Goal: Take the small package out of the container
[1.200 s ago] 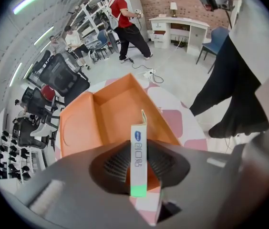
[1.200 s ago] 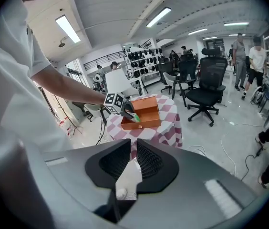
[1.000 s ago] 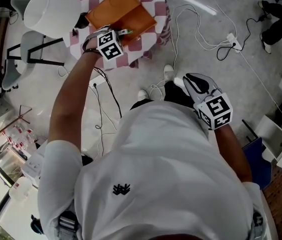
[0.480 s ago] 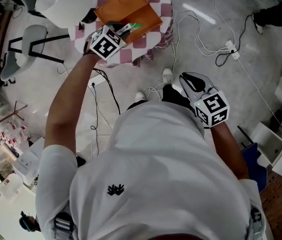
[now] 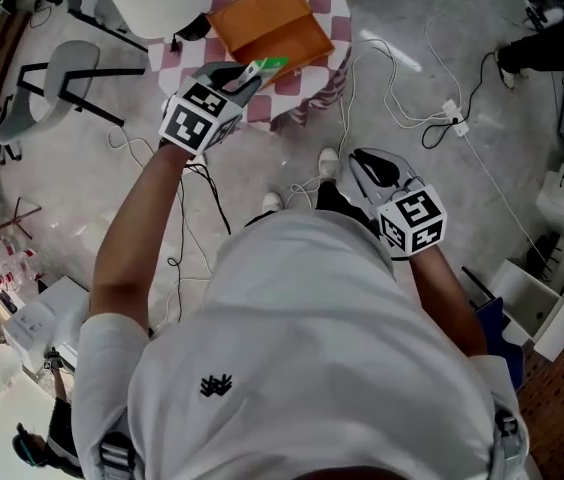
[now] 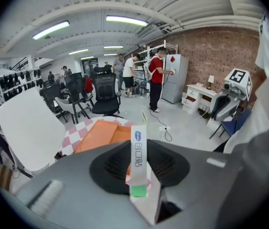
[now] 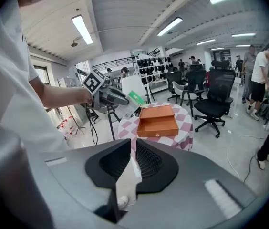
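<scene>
Your left gripper (image 5: 245, 78) is clamped on the small package (image 6: 138, 156), which is out of the open orange box (image 5: 272, 23) at the top centre of the head view and hangs over the near edge of the checked table (image 5: 292, 96). The package is thin and looks easy to lose, so hold the squeeze firm and carry it off level. Your right gripper (image 5: 370, 168), at centre right, has its jaws together on nothing
</scene>
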Motion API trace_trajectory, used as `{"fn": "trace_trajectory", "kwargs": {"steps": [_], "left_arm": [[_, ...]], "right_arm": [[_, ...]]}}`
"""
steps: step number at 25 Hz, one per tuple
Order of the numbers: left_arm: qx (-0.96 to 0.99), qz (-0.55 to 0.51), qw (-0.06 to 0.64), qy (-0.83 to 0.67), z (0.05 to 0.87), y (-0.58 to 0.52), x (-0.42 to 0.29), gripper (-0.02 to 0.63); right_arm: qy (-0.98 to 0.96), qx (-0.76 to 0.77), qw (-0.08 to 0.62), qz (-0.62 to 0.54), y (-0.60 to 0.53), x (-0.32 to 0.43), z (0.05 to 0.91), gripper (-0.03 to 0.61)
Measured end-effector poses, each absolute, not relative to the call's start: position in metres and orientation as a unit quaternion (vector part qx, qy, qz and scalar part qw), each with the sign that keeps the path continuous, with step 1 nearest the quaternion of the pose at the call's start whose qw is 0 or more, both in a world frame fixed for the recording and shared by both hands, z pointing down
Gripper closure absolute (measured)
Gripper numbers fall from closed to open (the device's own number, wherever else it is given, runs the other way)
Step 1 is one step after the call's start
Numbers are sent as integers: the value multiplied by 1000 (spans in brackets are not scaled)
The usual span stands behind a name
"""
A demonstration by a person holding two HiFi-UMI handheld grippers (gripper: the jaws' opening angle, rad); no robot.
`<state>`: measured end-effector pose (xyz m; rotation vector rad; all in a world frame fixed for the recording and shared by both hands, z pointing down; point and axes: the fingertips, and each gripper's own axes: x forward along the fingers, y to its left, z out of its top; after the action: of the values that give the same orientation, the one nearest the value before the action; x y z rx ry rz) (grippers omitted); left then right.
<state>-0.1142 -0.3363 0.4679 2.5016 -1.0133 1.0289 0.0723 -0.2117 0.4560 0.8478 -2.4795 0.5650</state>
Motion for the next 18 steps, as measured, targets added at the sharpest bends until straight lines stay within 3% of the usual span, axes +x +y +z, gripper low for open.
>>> {"fn": "trace_trajectory", "kwargs": {"steps": [9,18], "left_arm": [[873,267,158,-376,426,-244,-130,460],[872,249,172,-384,420,-166,-152,460]], "right_arm": [[-905,310,232,177,-174,46,447,546],[-904,322,225,167,-139,24,443,555]]}}
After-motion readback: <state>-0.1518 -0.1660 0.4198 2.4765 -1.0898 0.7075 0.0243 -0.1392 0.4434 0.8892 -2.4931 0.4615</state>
